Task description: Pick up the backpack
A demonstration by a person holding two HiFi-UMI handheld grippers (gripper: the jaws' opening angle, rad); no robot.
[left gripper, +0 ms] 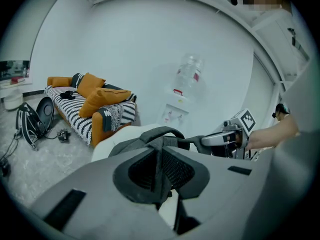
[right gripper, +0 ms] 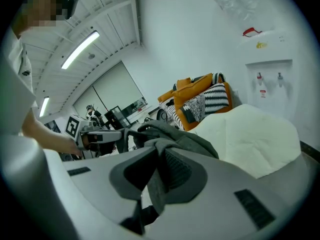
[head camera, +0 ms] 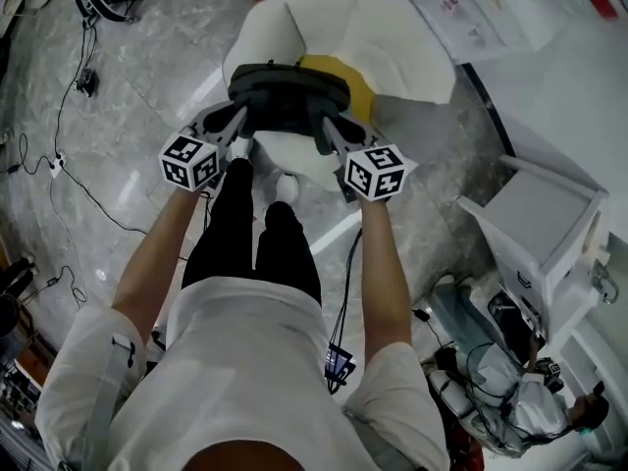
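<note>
One backpack (head camera: 289, 94), one white seat (head camera: 378, 32), two grippers (head camera: 238, 118) (head camera: 325, 129).

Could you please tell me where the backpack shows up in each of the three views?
Head view: the backpack is at upper centre, dark grey against the white seat.
Left gripper view: the backpack is at centre, its fabric pinched in the jaws.
Right gripper view: the backpack is at centre, its fabric again pinched in the jaws.
Shared landmark: the white seat, just behind the backpack in every view.
</note>
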